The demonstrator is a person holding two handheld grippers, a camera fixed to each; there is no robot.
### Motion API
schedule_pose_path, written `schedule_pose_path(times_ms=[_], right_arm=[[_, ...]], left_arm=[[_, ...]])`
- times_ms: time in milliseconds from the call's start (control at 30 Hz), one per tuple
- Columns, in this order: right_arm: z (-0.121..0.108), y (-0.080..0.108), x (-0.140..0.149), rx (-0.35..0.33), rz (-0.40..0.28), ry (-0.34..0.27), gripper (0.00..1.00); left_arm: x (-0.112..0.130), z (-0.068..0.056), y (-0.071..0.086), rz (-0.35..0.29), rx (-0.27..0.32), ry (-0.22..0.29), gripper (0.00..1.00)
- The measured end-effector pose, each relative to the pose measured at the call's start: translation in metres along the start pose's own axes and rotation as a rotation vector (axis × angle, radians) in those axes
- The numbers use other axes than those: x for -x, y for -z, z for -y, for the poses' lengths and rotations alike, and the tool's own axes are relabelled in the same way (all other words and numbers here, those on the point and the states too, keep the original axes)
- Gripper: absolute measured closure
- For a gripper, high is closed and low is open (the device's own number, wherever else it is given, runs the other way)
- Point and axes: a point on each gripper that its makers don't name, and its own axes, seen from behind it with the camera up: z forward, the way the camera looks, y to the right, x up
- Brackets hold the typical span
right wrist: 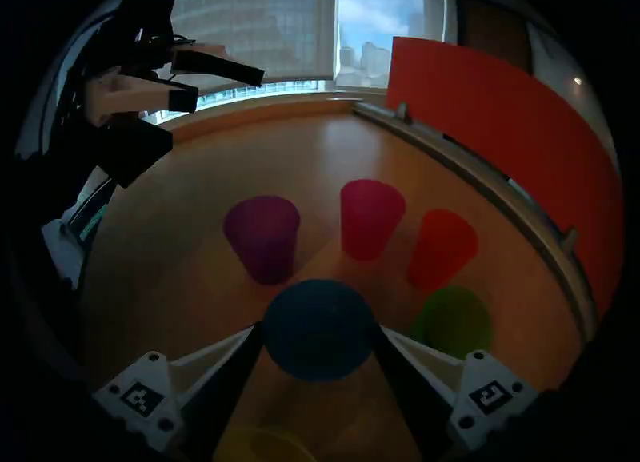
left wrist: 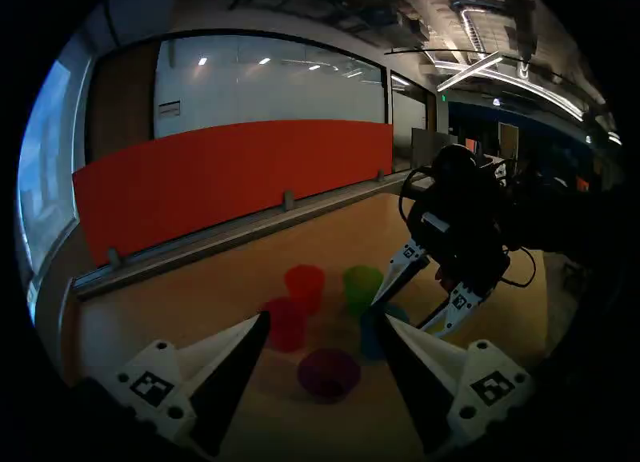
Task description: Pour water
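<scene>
Blue plastic cup [right wrist: 320, 342] at lower centre, upright on the wooden table [right wrist: 200, 318]; no pouring yet.
Right gripper [right wrist: 318, 328] straddles it, fingers spread; whether they press it, I cannot tell. Left gripper [left wrist: 322, 318] gapes empty. Lifting and tipping remain, I judge.

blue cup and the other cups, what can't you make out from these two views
Water: both views are too dim to tell whether the blue cup holds any.
Grip: in the right gripper view the right tool flanks the blue cup; whether its fingers press on it is unclear.
Yellow object: right gripper view, cut off by the bottom edge.
Blue cup, left gripper view: partly behind the left tool's finger.
</scene>
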Motion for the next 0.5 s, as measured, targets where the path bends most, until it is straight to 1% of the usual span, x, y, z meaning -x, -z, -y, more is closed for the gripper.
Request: schedule_pose_path(times_ms=[133, 367, 500], right_arm=[[-0.0012, -0.0017, 0.0009, 0.006, 0.002, 0.005, 0.06], [-0.0009, -0.0022, 0.0012, 0.006, -0.003, 0.008, 0.08], [-0.0009, -0.0015, -0.0007, 0.008, -0.017, 0.0, 0.08]], left_arm=[[0.0005, -0.0004, 0.0003, 0.0, 0.002, 0.002, 0.04], [0.0006, -0.0002, 0.0005, 0.001, 0.0, 0.003, 0.04], [0.0007, -0.0008, 0.0007, 0.0, 0.002, 0.004, 0.04]])
